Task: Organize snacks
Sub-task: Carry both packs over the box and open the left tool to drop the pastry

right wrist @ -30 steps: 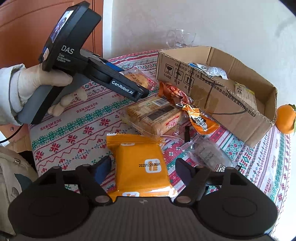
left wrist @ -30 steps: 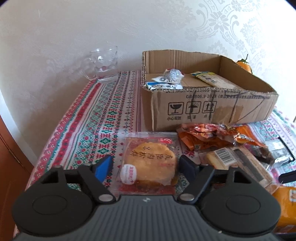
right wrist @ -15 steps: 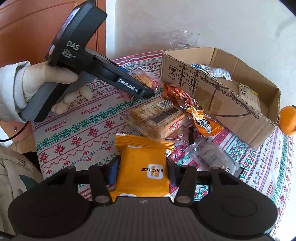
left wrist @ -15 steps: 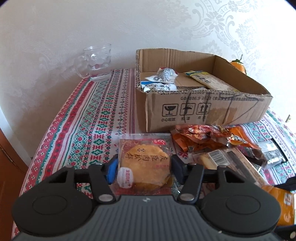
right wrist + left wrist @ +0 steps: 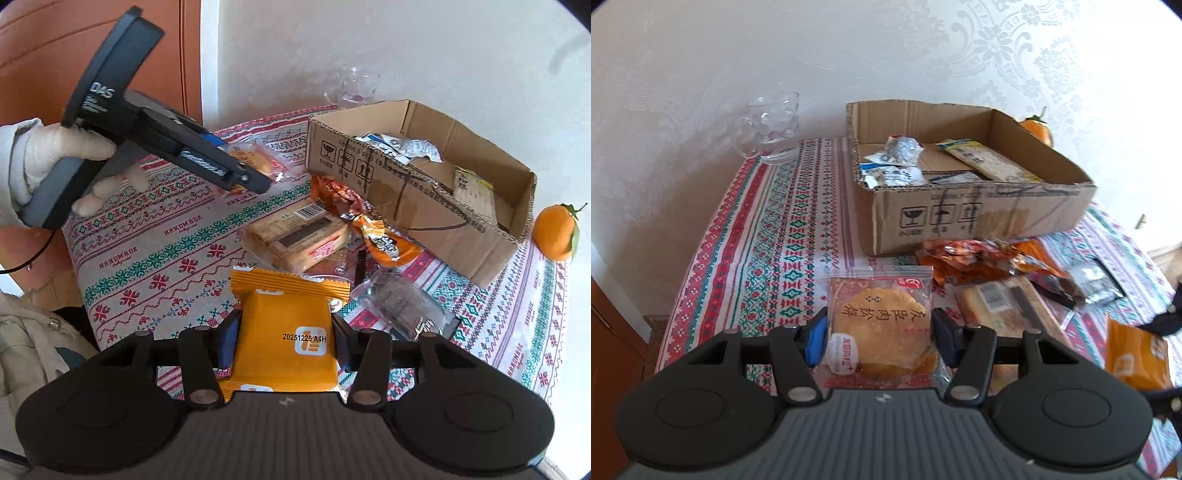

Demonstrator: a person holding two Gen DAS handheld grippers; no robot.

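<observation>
My left gripper [image 5: 880, 334] is shut on a clear packet with a round golden cake [image 5: 882, 325] and holds it above the patterned tablecloth; it also shows in the right wrist view [image 5: 255, 160]. My right gripper [image 5: 282, 341] is shut on an orange snack packet [image 5: 286, 332], lifted off the table. An open cardboard box [image 5: 979, 218] stands ahead with several packets inside. Loose snacks lie in front of it: a biscuit pack [image 5: 295, 236], an orange crinkled wrapper [image 5: 373, 229] and a clear dark packet [image 5: 402, 306].
A glass mug [image 5: 774, 127] stands at the far left by the wall. An orange fruit [image 5: 557, 230] sits beside the box's right end. The patterned tablecloth [image 5: 768, 236] covers the table; a wooden door [image 5: 92, 48] is at the left.
Both grippers closed from open onto their packets, the left on the cake packet and the right on the orange packet, and lifted them up from the table.
</observation>
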